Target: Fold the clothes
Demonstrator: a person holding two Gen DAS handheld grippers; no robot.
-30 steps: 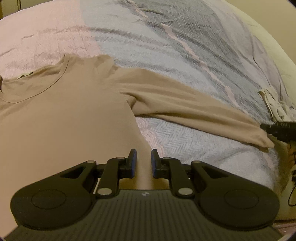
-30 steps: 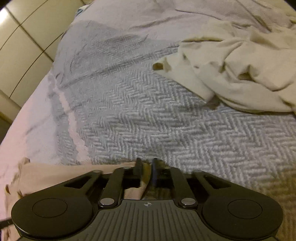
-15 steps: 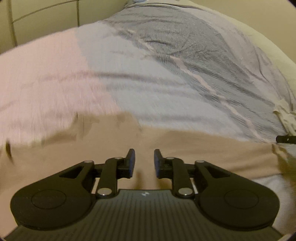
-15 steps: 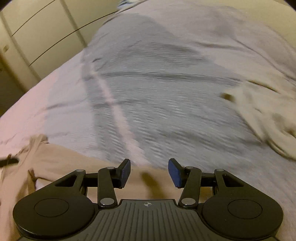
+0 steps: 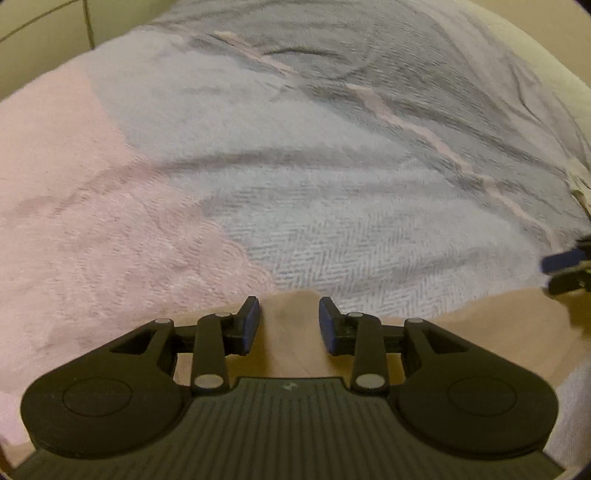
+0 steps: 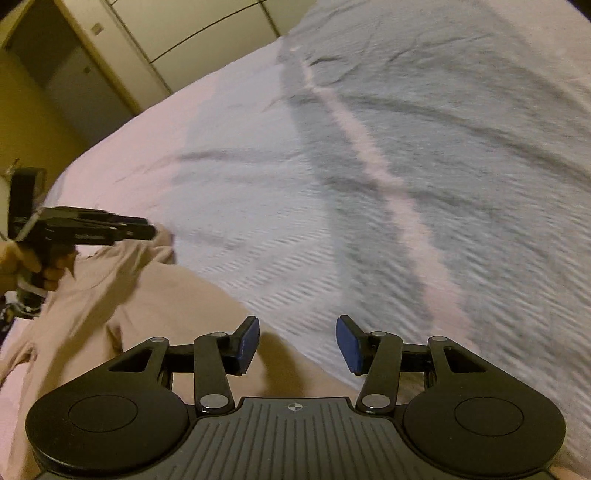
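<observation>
Beneath both grippers, a tan long-sleeved shirt (image 6: 155,306) was spread across the herringbone bedspread (image 5: 332,192), its long axis running between them. Left gripper (image 5: 289,321), jaws just opened, and right gripper (image 6: 297,341), jaws apart, were recorded gripping nothing, shirt fabric lying directly below each.

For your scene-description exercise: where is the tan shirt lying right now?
The tan shirt lies on the grey-and-pink bedspread, at lower left of the right wrist view, under both open tongs, the left tongs above its far end.

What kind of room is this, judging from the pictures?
Most likely a bedroom: a wide bed with a pink and grey bedspread, a tan shirt laid on it, and cupboard doors along the wall.
</observation>
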